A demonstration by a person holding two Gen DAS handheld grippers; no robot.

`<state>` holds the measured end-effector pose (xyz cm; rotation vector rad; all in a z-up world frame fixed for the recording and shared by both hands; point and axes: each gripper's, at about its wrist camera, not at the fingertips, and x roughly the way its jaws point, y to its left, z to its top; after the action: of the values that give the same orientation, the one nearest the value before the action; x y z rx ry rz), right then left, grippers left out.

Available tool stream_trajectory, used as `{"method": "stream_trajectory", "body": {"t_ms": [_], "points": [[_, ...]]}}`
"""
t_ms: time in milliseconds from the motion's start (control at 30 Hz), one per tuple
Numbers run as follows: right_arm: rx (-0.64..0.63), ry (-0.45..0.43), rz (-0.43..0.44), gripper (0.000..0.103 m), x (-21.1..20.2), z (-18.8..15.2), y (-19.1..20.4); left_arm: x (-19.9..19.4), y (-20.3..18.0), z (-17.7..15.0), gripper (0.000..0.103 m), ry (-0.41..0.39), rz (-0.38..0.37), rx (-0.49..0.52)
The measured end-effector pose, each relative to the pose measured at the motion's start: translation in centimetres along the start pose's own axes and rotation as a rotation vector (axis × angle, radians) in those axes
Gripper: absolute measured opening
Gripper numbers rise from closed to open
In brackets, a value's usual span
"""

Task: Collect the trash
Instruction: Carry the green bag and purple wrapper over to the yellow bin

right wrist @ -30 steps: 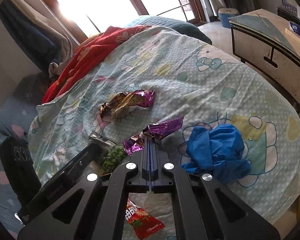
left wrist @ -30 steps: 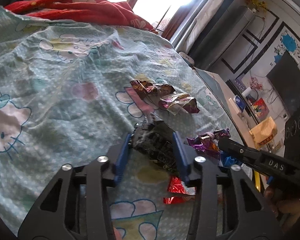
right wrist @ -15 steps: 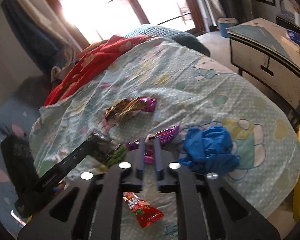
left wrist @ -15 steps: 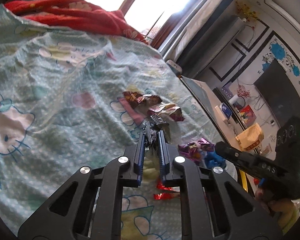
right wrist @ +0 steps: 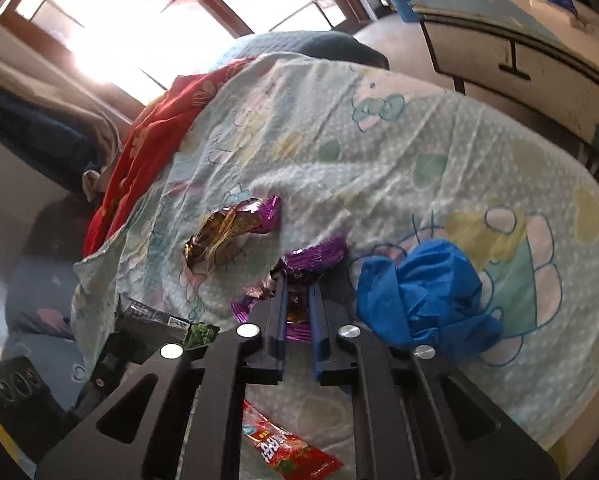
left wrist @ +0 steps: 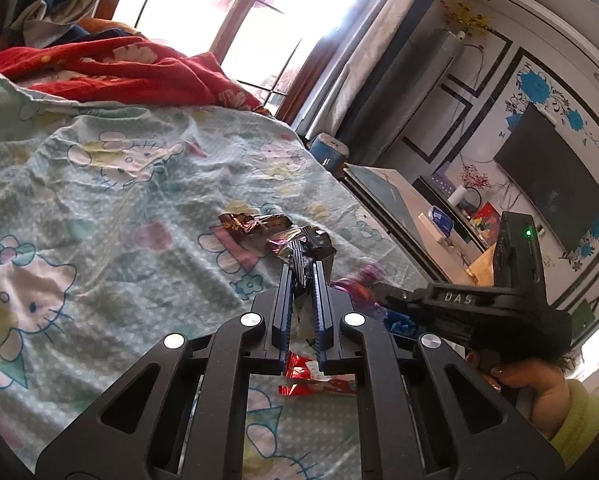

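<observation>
My left gripper (left wrist: 302, 266) is shut on a dark crumpled snack wrapper (left wrist: 313, 246) and holds it above the bed. It also shows in the right wrist view (right wrist: 159, 320), with green peas printed on it. My right gripper (right wrist: 297, 278) is closed on a purple foil wrapper (right wrist: 313, 258) lying on the bed sheet (right wrist: 379, 152). A brown and purple wrapper (right wrist: 231, 226) lies further back, also seen in the left wrist view (left wrist: 251, 222). A red wrapper (right wrist: 291, 450) lies close below my right gripper; it shows in the left wrist view (left wrist: 307, 372).
A crumpled blue plastic bag (right wrist: 423, 296) lies right of the purple wrapper. A red blanket (left wrist: 111, 68) is bunched at the bed's far end by the window. A cabinet (right wrist: 519, 52) stands beside the bed, with a TV (left wrist: 551, 196) on the wall.
My left gripper closed on the dark wrapper and lifted it off the bed. My right gripper opened slightly, moved onto the purple wrapper and closed on it.
</observation>
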<state>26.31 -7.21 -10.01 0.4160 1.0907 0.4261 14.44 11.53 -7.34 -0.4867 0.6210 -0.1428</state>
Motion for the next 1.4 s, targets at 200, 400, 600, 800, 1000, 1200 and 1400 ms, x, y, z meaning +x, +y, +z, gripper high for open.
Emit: {"method": "stream_trajectory", "body": {"t_ms": [200,400,600,800,1000,1200,1400], "points": [[-0.057,-0.015,0.006,0.001,-0.8,-0.5,0.4,-0.4,-0.2,0.1,0.005,-0.010,-0.005,0.000],[-0.028,-0.013,0.035,0.022,-0.8,0.1,0.6,-1.8,-0.4,1.0,0.005,-0.054,-0.012,-0.001],[-0.170,-0.054,0.022,0.031,-0.2,2.0,3.1,-3.9,-0.9,2.4,0.005,-0.112,-0.033,-0.002],[-0.357,-0.030,-0.053,0.032,2.3,3.1,4.7,-5.6,-1.4,3.5,0.005,-0.153,-0.048,-0.001],[-0.417,-0.007,-0.007,0.006,3.4,3.1,4.7,-6.1,-2.8,3.8,0.005,-0.168,-0.055,0.027],[-0.369,-0.044,0.084,0.004,0.3,2.7,3.8,-5.6,-4.2,3.3,0.005,-0.154,-0.060,0.049],[-0.326,-0.115,0.132,0.003,-4.3,2.7,2.7,-5.4,-6.3,2.8,0.005,-0.142,-0.083,0.091]]}}
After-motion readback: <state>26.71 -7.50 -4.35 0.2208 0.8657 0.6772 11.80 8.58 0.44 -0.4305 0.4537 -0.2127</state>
